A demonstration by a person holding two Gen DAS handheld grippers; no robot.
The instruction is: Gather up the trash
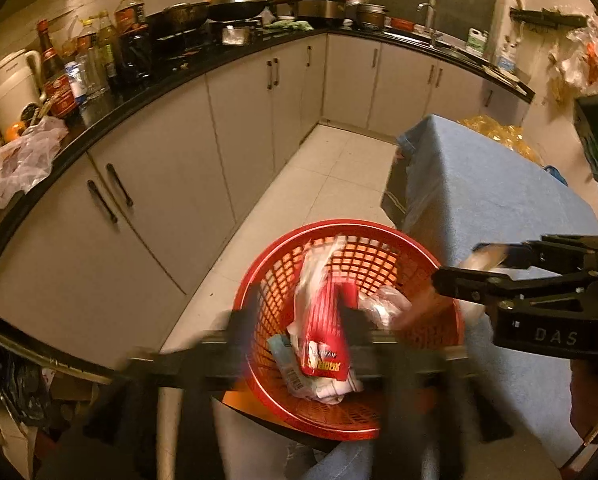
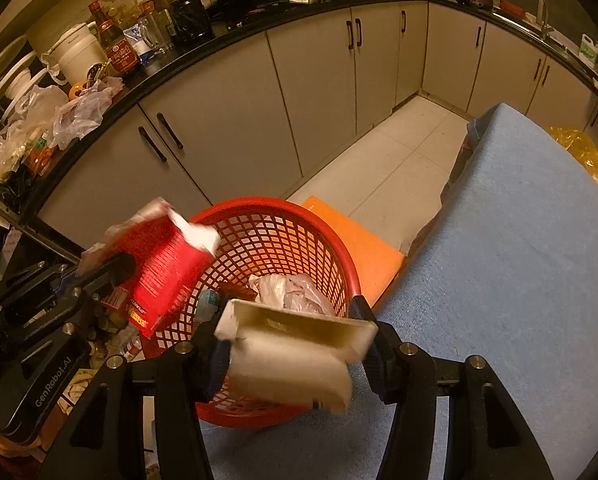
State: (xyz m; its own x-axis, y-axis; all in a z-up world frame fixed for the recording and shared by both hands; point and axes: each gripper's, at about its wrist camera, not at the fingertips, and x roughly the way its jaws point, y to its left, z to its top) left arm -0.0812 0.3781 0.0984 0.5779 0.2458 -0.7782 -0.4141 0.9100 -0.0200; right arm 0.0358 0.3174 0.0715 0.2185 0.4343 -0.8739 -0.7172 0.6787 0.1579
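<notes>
Right now your left gripper (image 1: 303, 314) hangs over the round red plastic lattice basket (image 1: 339, 225), its fingers released and blurred, with the red printed snack packet (image 1: 325, 320) loose between them above the crumpled wrappers already lying inside. Your right gripper (image 2: 295, 320) has its fingers clenched on both ends of a cream rectangular carton (image 2: 295, 348), held tilted over the near rim of that basket. The basket stands just beside the desk covered in pale blue cloth (image 2: 519, 280), over an orange board (image 2: 363, 252).
</notes>
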